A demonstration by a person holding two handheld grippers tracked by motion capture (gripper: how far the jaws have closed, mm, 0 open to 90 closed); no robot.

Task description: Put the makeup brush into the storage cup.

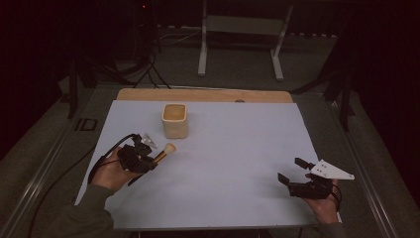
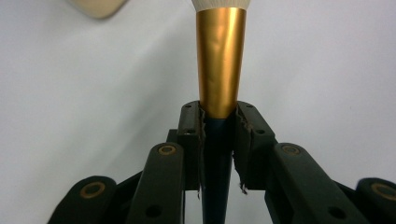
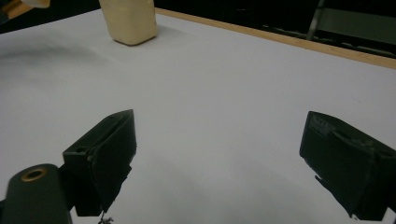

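High view — cream cup [image 1: 175,120] beyond brush [image 1: 164,152], table [image 1: 237,163] around.

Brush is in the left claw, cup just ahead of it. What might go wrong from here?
1. The left claw grips the brush low, where gold ferrule meets the dark tapered handle; it might slip or pivot.
2. The cup stands free on the table; a misjudged brush head could tip or push it.
3. The right claw hangs open, far from the cup, so it can't steady it.

We had loads of open surface [image 1: 233,163] between both hands; the only thing in the way was the cream cup [image 1: 175,120] near the back.
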